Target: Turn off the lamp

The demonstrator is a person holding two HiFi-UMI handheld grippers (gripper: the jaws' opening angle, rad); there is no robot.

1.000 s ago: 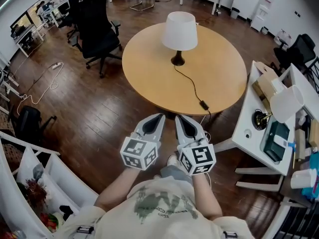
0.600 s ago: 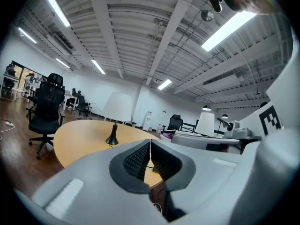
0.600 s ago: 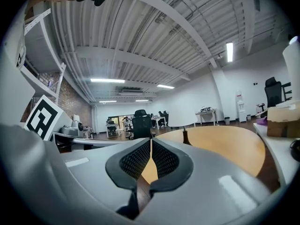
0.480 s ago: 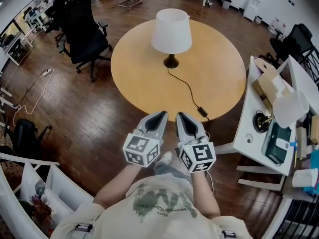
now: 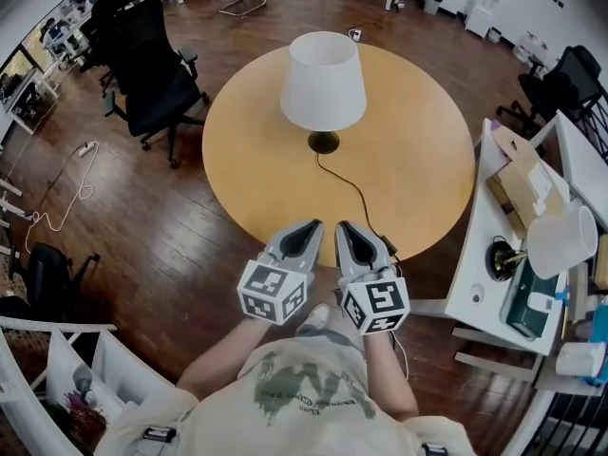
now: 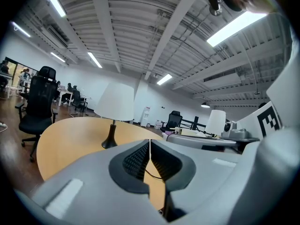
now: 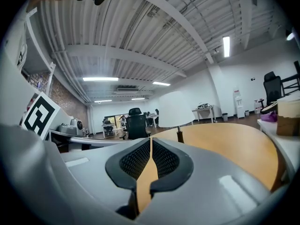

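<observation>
White-shaded lamp (image 5: 323,84) upright near the middle of the round wooden table (image 5: 427,160), black cord (image 5: 353,188) trailing to the near edge, left gripper (image 5: 310,228) and right gripper (image 5: 344,230) side by side there, both pressed together on nothing.

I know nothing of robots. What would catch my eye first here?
A white-shaded lamp stands near the middle of a round wooden table, its black cord trailing to the near edge. Closer in, the left gripper and right gripper sit side by side, jaws shut, each carrying a marker cube.
</observation>
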